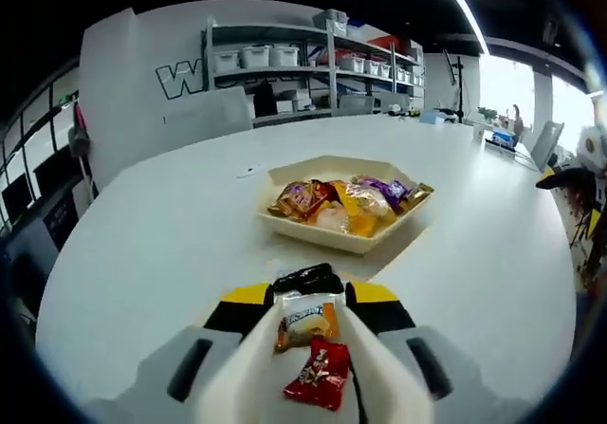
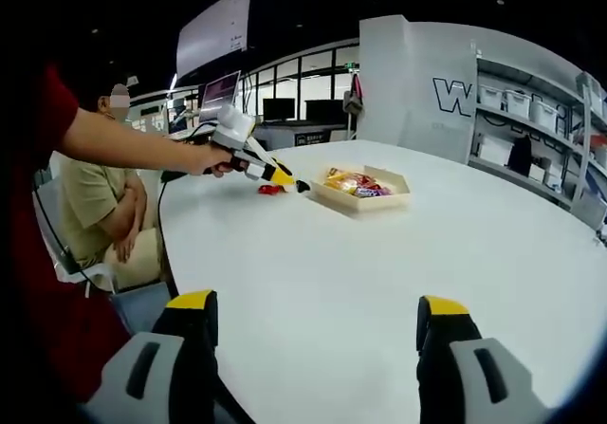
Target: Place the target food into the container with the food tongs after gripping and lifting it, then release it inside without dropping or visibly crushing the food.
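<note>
My left gripper has its fingers narrowed on the tongs over two snack packets just short of the tray, so I'd squeeze gently; my right gripper waits wide, holding nothing.

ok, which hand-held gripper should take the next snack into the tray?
Left, probably. The left hand-held gripper sits over the snack packets just short of the tray. The right hand-held gripper is open over bare table, far from both.
</note>
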### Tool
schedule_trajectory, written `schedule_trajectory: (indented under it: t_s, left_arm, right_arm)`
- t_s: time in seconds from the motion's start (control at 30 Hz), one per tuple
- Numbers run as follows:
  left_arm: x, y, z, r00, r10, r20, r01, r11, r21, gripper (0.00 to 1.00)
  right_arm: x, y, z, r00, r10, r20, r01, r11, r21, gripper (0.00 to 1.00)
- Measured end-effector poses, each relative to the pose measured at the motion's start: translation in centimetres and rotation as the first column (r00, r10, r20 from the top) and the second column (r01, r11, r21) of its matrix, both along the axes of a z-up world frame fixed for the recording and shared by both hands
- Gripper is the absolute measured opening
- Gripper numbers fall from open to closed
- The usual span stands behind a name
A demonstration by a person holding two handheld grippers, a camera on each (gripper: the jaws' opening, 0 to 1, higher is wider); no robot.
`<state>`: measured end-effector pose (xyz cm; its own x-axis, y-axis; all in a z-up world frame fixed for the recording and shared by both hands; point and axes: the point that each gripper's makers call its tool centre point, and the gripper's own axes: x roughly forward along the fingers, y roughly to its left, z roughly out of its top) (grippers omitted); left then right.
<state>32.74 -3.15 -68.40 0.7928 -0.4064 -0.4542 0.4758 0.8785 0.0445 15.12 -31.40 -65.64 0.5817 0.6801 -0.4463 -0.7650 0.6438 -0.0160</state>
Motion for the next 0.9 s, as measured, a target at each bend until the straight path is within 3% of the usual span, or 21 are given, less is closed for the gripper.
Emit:
schedule_trajectory:
  t_s: [0.13, 0.27, 0.47, 0.9]
  left_arm:
    - [-0.5, -0.4, 0.1, 1.0, 0.011, 0.008, -0.011, 0.999, -0.034, 0.29]
    - [-1.2, -0.6, 0.1, 0.998, 0.001, 0.055, 0.001, 0.999, -0.037, 0.29]
    - [-2.4, -0.6, -0.4, 0.99, -0.036, 0.136, 0.032, 0.999, 0.037, 0.29]
    - [-2.2, 0.2, -0.9, 0.992, 0.003, 0.126, 0.0, 1.0, -0.026, 0.24]
  right_arm:
    - [0.0, 0.0, 0.0, 1.0, -0.001, -0.003, 0.001, 1.0, -0.004, 0.85]
    - [0.0, 0.0, 0.0, 1.0, -0.001, -0.002, 0.001, 1.0, -0.006, 0.85]
    - [-0.1, 0.3, -0.1, 1.0, 0.005, -0.005, -0.005, 1.0, -0.014, 0.85]
    - [-0.3, 0.8, 0.0, 1.0, 0.014, -0.003, -0.014, 0.999, -0.031, 0.85]
